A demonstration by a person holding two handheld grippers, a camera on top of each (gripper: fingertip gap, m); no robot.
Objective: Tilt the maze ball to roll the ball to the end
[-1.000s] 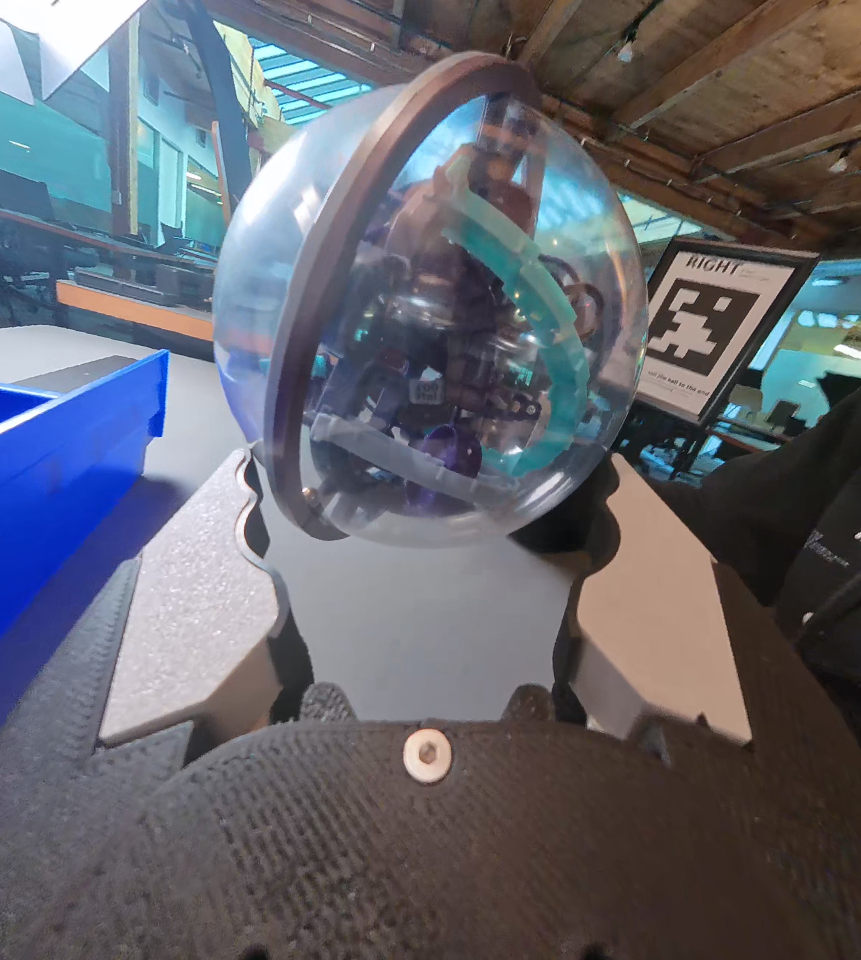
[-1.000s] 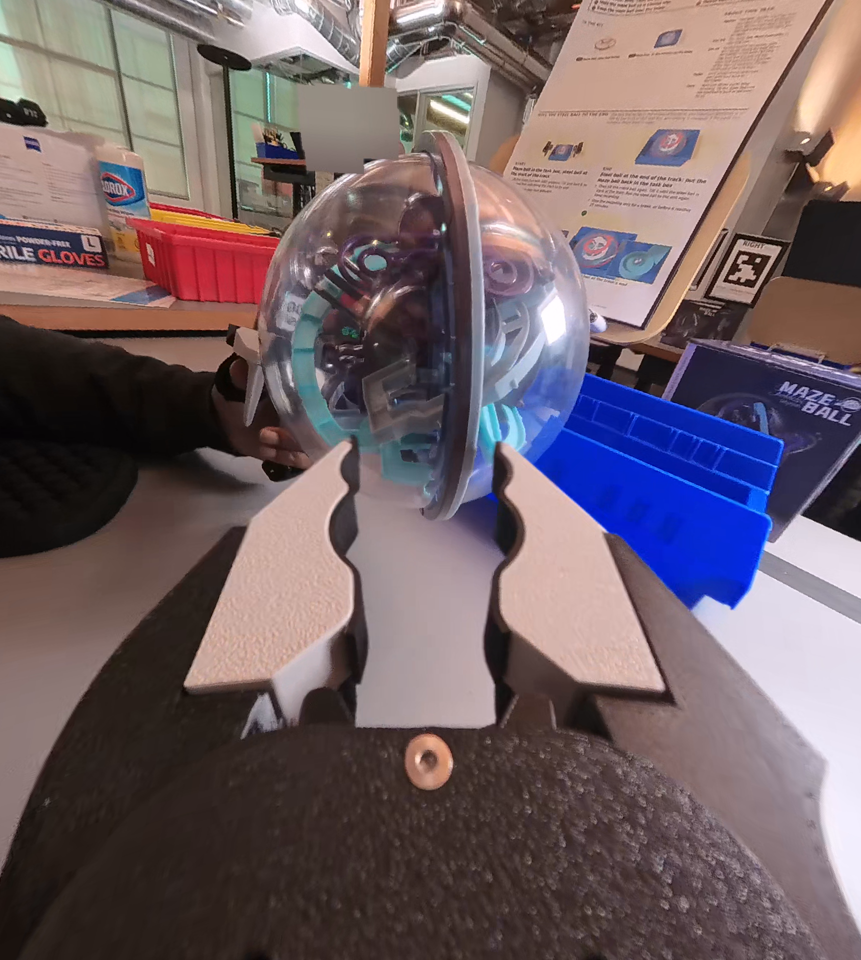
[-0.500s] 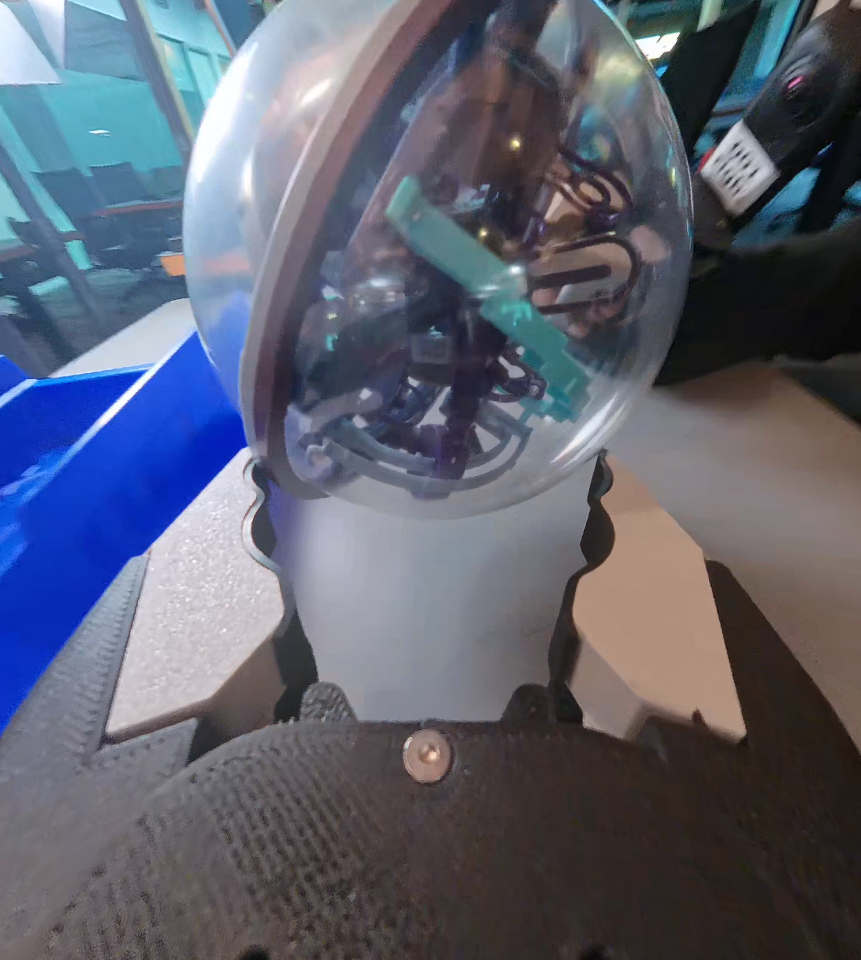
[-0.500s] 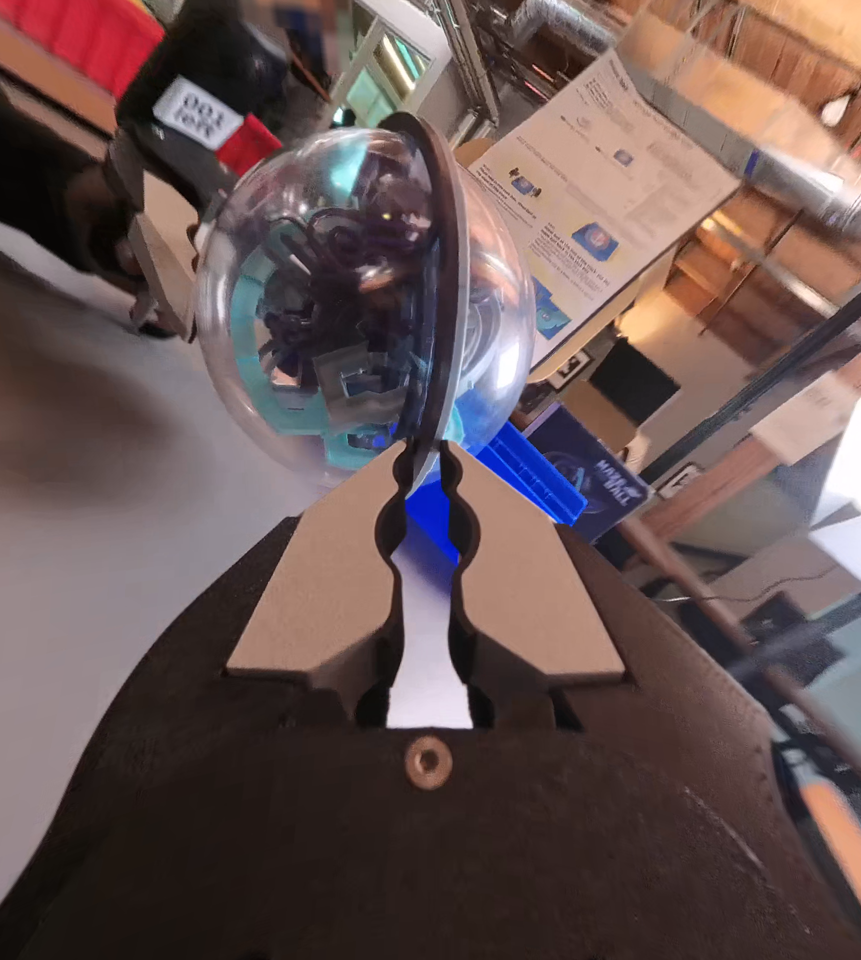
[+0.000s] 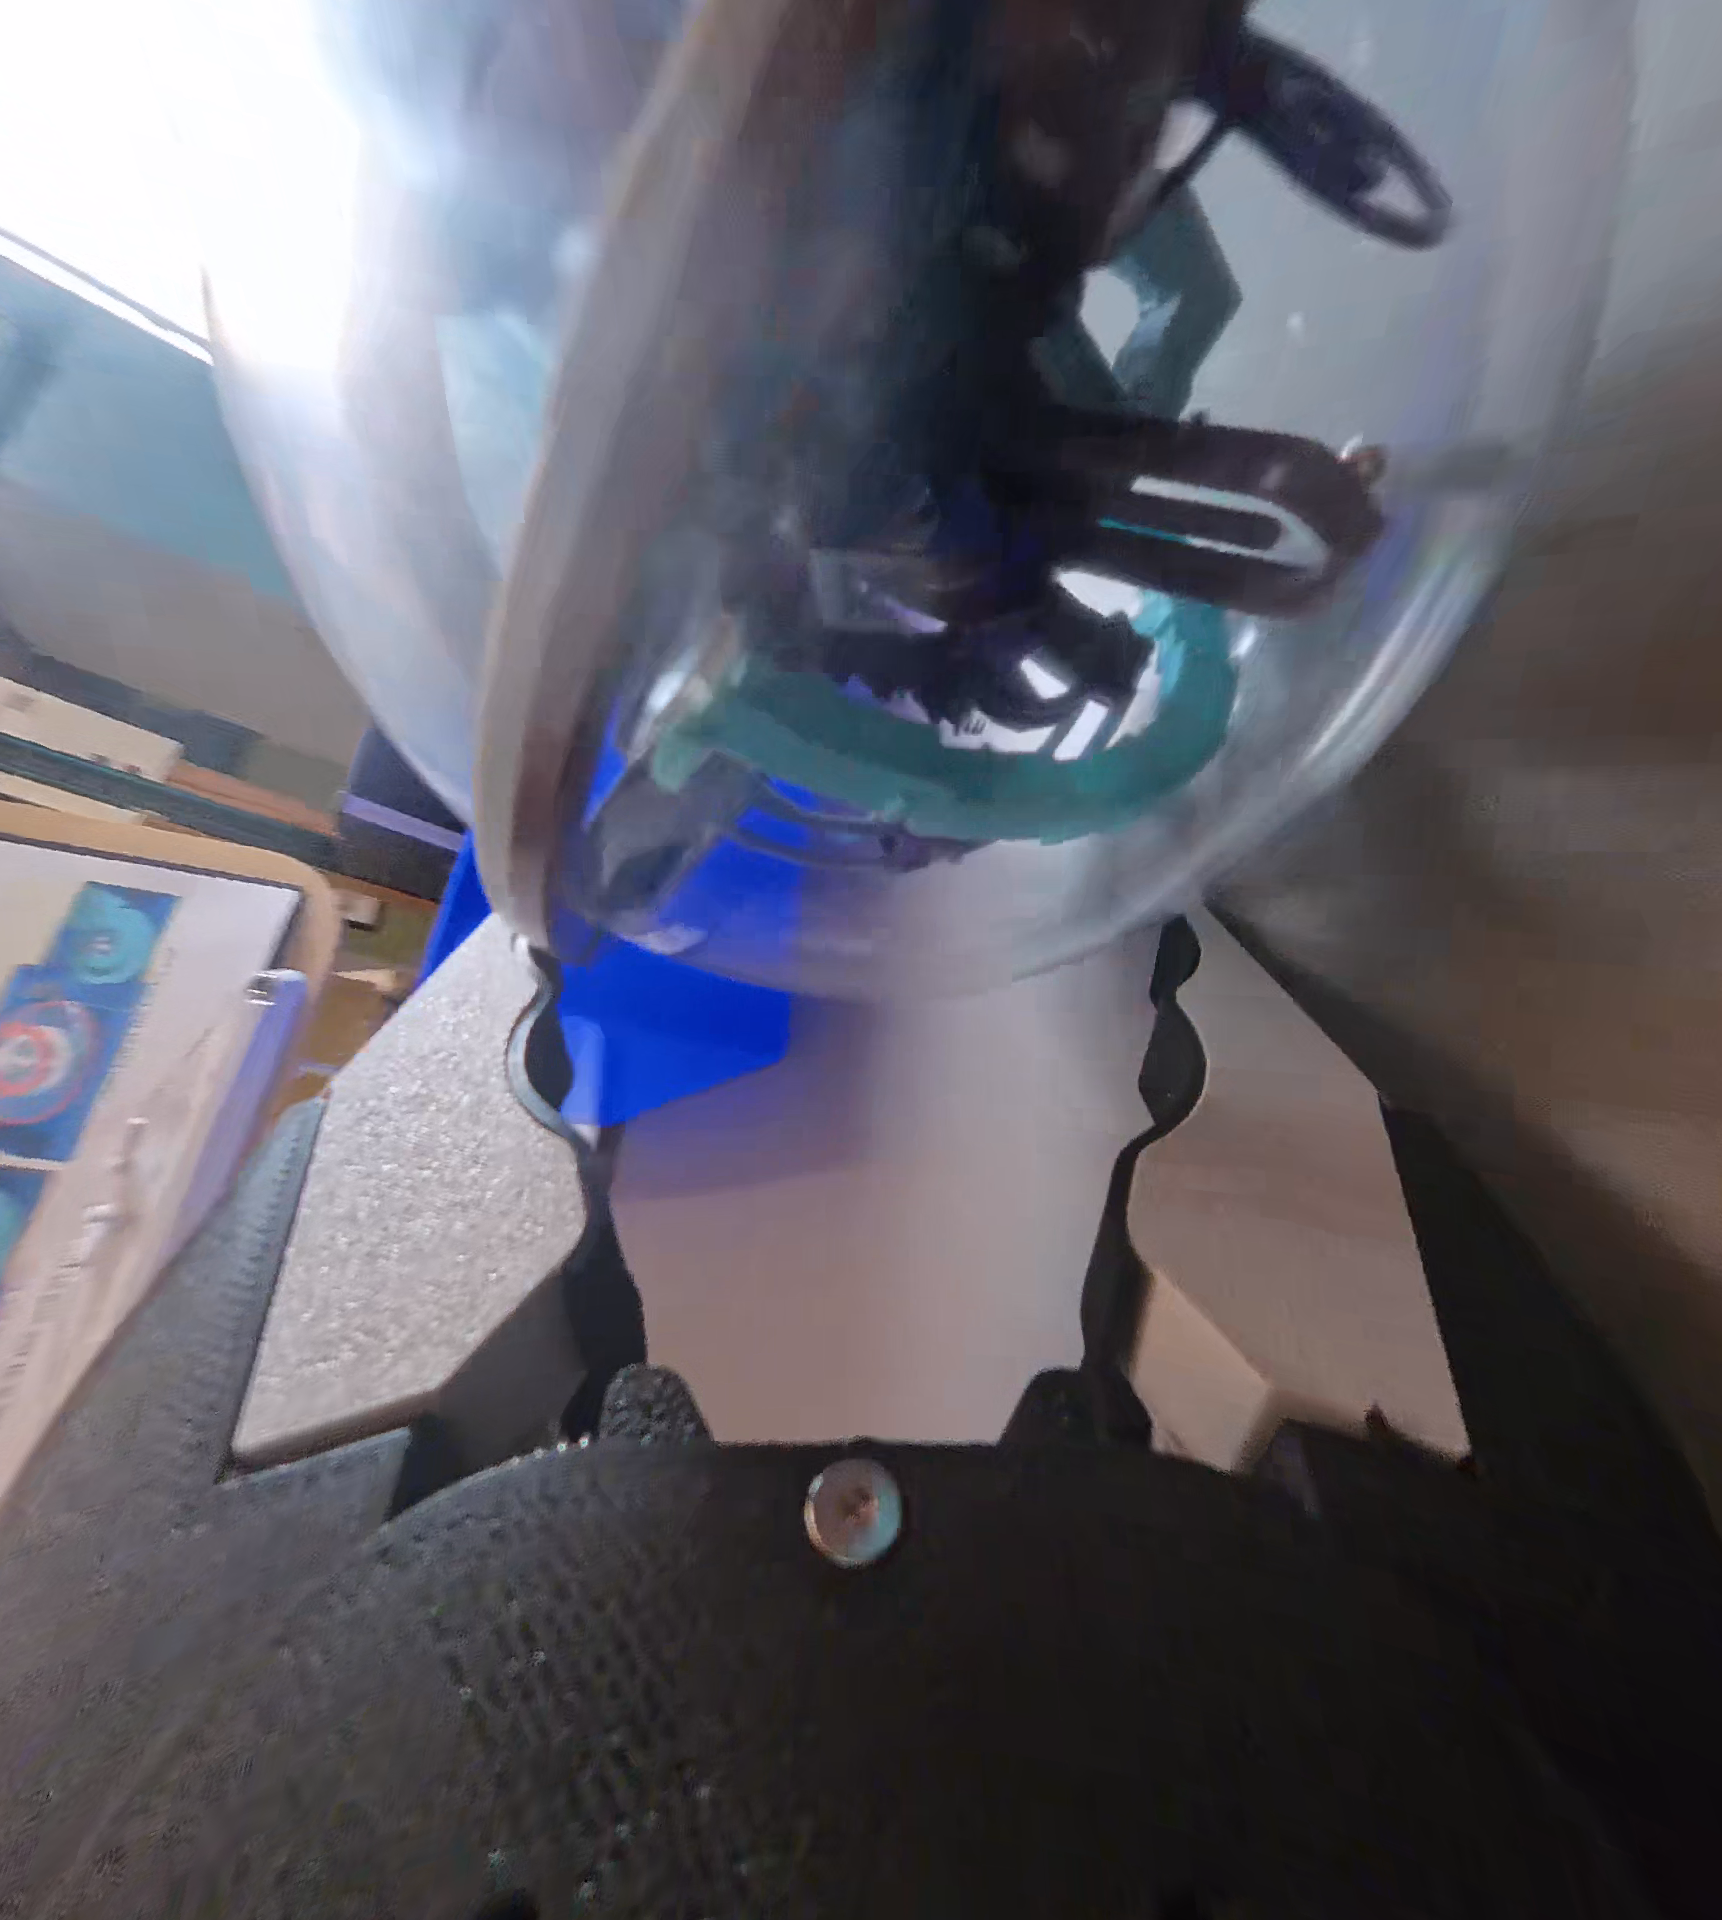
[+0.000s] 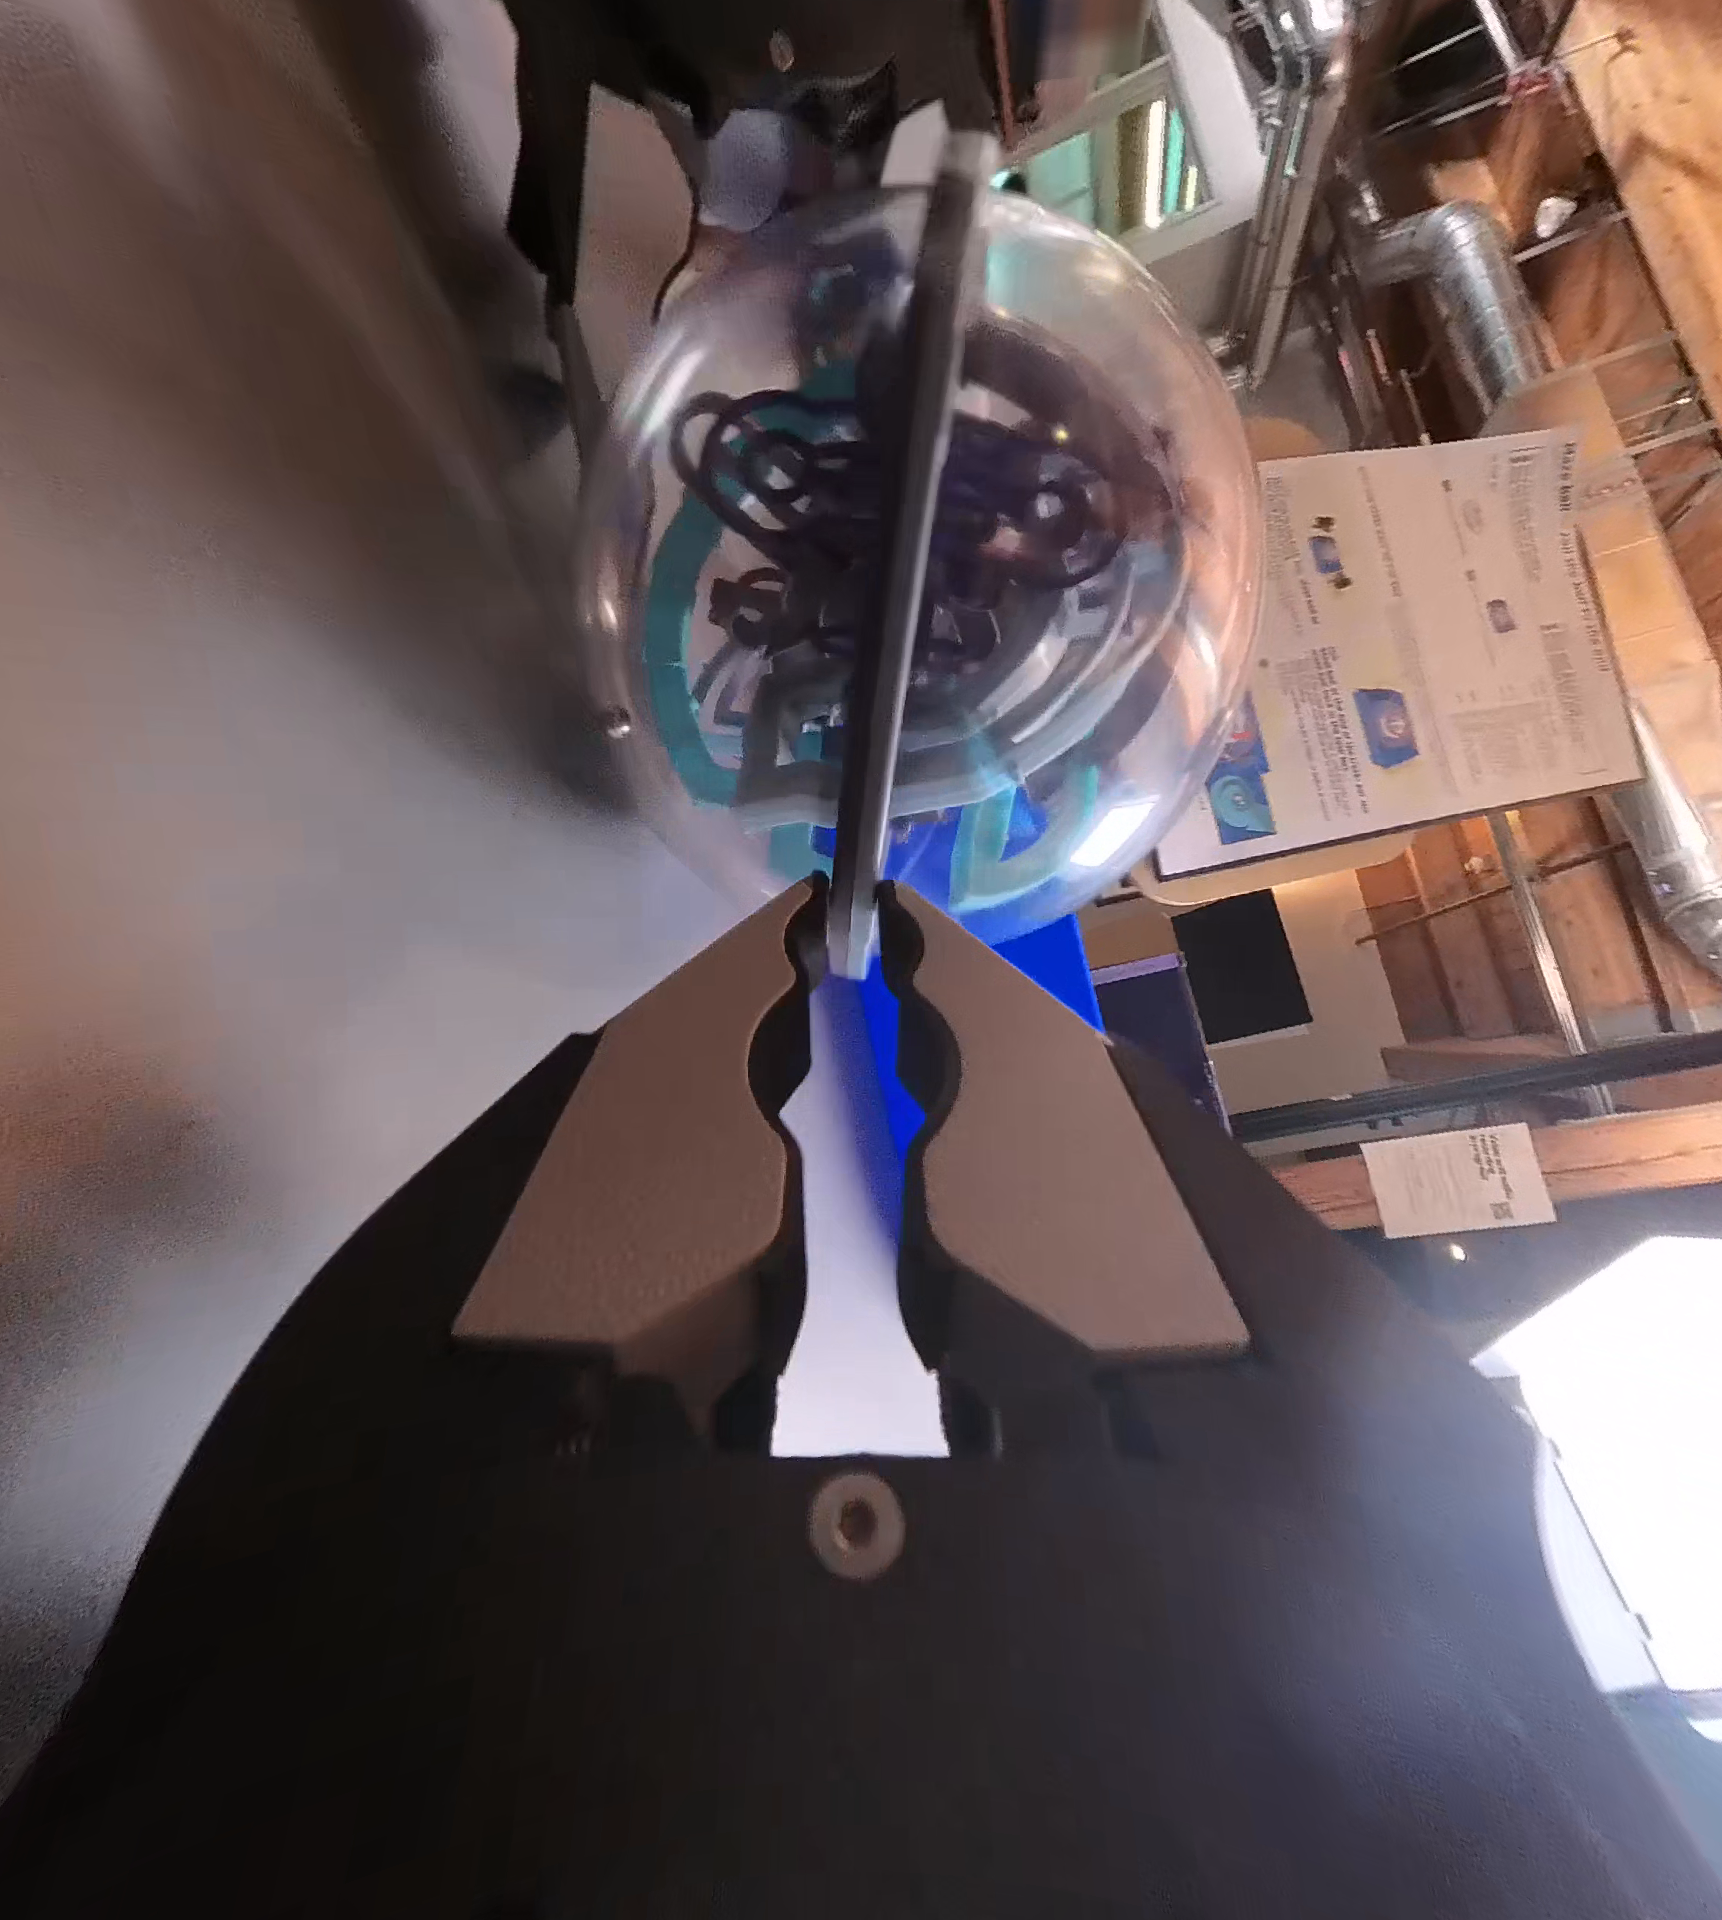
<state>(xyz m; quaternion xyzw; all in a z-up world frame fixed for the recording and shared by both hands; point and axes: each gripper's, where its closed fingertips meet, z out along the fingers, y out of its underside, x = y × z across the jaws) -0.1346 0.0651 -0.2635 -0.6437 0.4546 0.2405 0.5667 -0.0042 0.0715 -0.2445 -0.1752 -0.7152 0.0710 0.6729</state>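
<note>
- One maze ball [image 6: 914, 540], a clear sphere with a dark equatorial rim [image 6: 898, 582], is held in the air between two grippers, touching no desk.
- Right gripper [image 6: 849, 920]: jaws clenched on the rim's lower edge.
- Left gripper [image 5: 852, 951]: jaws set wide, its fingertips [image 5: 483, 997] against the sphere's underside; a firm grasp cannot be confirmed.
- One small metal ball [image 6: 616, 724] lies against the shell.
- One blue bin [image 5: 670, 1049] and one instruction poster [image 6: 1439, 634] lie behind.

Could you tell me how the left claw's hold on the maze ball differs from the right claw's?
The right claw is nearly closed, pinching the maze ball's thin dark rim; the left claw stands wide, its fingertips against the clear shell. The right grips edge-on, while the left spans the curved body. Both hold the same ball.
</note>
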